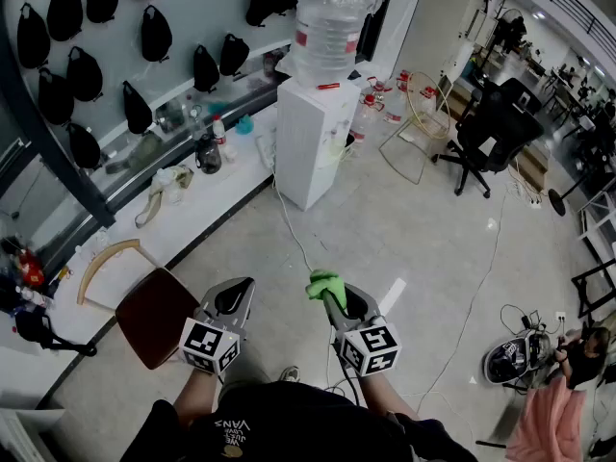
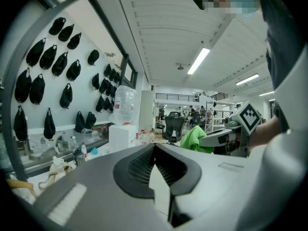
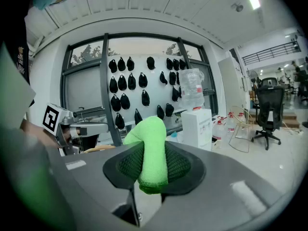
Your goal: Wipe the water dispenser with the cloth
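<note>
Looking down in the head view, the left gripper and right gripper are held side by side above a pale tiled floor. A green cloth bunches at the tips of the right one. The white water dispenser, with a clear bottle on top, stands well apart from both grippers, against the end of a white counter. A brown chair sits near the left gripper, and a black office chair stands off to the right.

In the left gripper view, the left gripper has its jaws closed together at the tips with nothing between them. The water dispenser shows far ahead, and the right gripper is alongside, carrying the cloth.

In the right gripper view, the right gripper clamps the cloth, which stands up in a rounded fold between the ribbed pads. The water dispenser is beyond it in the distance, and the left gripper is at the left.
</note>
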Demonstrator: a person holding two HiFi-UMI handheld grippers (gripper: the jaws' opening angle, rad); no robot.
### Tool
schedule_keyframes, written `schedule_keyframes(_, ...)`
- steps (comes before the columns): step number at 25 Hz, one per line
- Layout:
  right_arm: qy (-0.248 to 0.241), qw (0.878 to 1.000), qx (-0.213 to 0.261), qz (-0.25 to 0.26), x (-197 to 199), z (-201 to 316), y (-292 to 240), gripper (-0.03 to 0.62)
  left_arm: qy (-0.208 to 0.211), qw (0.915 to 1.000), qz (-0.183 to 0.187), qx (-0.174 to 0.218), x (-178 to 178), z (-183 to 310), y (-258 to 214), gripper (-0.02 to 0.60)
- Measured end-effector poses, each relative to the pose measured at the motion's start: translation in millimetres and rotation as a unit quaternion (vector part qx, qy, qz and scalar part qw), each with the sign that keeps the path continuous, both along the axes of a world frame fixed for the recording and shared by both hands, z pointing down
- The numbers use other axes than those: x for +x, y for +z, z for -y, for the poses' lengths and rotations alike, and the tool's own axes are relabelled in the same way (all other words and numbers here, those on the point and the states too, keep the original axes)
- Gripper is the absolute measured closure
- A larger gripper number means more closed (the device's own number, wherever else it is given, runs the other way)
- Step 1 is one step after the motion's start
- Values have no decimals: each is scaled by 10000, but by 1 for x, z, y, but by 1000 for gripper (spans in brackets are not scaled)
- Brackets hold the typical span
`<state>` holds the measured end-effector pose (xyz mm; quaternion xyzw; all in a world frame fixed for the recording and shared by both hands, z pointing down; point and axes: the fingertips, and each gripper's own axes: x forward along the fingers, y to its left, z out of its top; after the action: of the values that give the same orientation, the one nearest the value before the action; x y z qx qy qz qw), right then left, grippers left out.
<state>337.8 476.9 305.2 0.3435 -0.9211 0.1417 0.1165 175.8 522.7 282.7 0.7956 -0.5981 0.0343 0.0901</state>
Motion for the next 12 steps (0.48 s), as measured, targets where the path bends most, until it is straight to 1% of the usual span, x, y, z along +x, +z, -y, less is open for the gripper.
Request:
schedule_keyframes(3, -90, 9999, 9, 142, -17, 9, -3, 480, 23, 10000, 11, -11, -12, 9, 6, 580)
schedule_keyframes(5, -60, 9999, 28, 110, -28, 20, -1, 480, 62, 10000, -33, 2, -22, 18, 9, 580)
schedule_keyframes(8, 128, 9999, 14, 85, -45, 43, 0, 480, 157, 9998, -88, 17, -42, 37, 10, 580)
schedule_keyframes(12, 344, 9994, -21, -3, -77, 73, 1, 480, 233, 9997, -52, 67, -81, 68, 9, 580)
